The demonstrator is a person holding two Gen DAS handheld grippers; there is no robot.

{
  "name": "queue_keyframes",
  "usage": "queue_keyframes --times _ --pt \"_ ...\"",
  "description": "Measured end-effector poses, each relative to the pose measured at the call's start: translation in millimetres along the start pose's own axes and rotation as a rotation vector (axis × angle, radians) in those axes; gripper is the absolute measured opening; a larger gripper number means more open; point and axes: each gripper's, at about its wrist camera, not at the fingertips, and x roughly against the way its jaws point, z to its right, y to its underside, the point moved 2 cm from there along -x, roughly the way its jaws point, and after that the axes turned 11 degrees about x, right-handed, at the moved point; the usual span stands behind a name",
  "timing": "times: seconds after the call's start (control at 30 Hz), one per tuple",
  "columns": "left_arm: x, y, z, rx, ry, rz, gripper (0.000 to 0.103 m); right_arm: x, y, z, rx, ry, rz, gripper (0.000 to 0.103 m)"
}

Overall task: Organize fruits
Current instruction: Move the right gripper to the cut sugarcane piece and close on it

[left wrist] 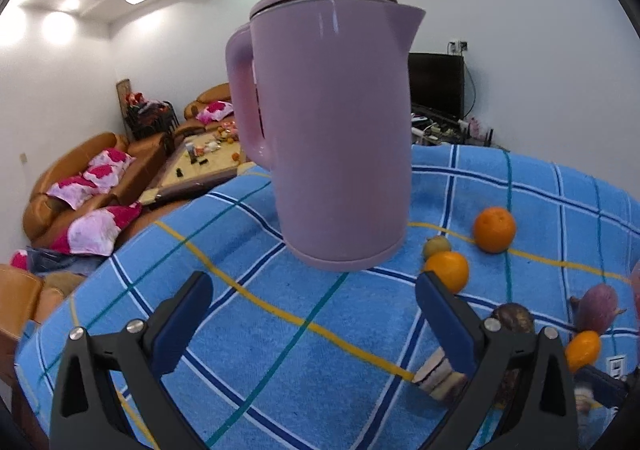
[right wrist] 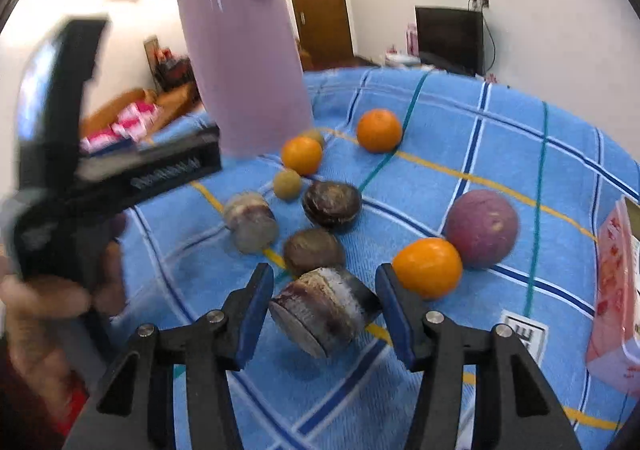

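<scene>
Two grippers: both black-framed with blue pads, each hand-held above a blue checked cloth (right wrist: 500,137).
Right gripper (right wrist: 324,314): jaws part-way apart, with a stubby cylindrical chunk of fruit, purple-brown skin and pale cut face (right wrist: 320,316), lying on its side between the pads; a narrow gap shows on each side, so the pads bracket it without pressing.
Left gripper (left wrist: 312,326): jaws spread wide, nothing between them but cloth.
Ahead of the left jaws: a tall lilac plastic kettle (left wrist: 332,121) stands upright, just beyond the tips.
Beside the right jaws: a small orange citrus fruit (right wrist: 428,268) touches the outside of the right-hand finger; a round purple fruit (right wrist: 482,228) sits just beyond it.
Beyond the right jaws: two dark brown round fruits (right wrist: 332,203), a second cut chunk (right wrist: 252,221), a small greenish fruit (right wrist: 287,183) and two more oranges (right wrist: 378,129), spread further along the cloth.
Writing: a white square tag with black marks (right wrist: 524,334) lies right of the right jaws, unreadable; the pink carton (right wrist: 612,290) at the far right has print too blurred to read.
</scene>
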Motion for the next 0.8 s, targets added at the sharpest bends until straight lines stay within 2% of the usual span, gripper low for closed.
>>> queue_keyframes --times 0.1,0.17,0.3,0.4,0.53,0.67,0.77,0.8 --pt "5 1 5 -0.012 0.075 -0.006 0.103 30 2 9 -0.027 0.016 0.093 0.055" --pt "8 5 13 -0.042 0.127 -0.017 0.102 47 6 18 -0.039 0.065 0.134 0.055" --pt "10 16 29 -0.111 0.244 -0.095 0.097 63 19 45 -0.105 0.162 0.151 0.055" --pt "9 25 35 -0.135 0.321 -0.173 0.092 59 23 68 -0.196 0.161 0.140 0.055" --pt "-3 37 42 -0.195 0.247 -0.230 0.089 63 21 75 -0.213 0.170 0.155 0.055" --pt "-10 43 44 -0.210 0.234 -0.261 0.086 63 18 71 -0.206 0.165 0.164 0.055" --pt "-13 49 49 -0.236 0.249 -0.293 0.061 59 19 70 -0.203 0.161 0.153 0.055" --pt "-15 50 48 -0.229 0.261 -0.309 0.046 59 19 70 -0.204 0.161 0.151 0.055"
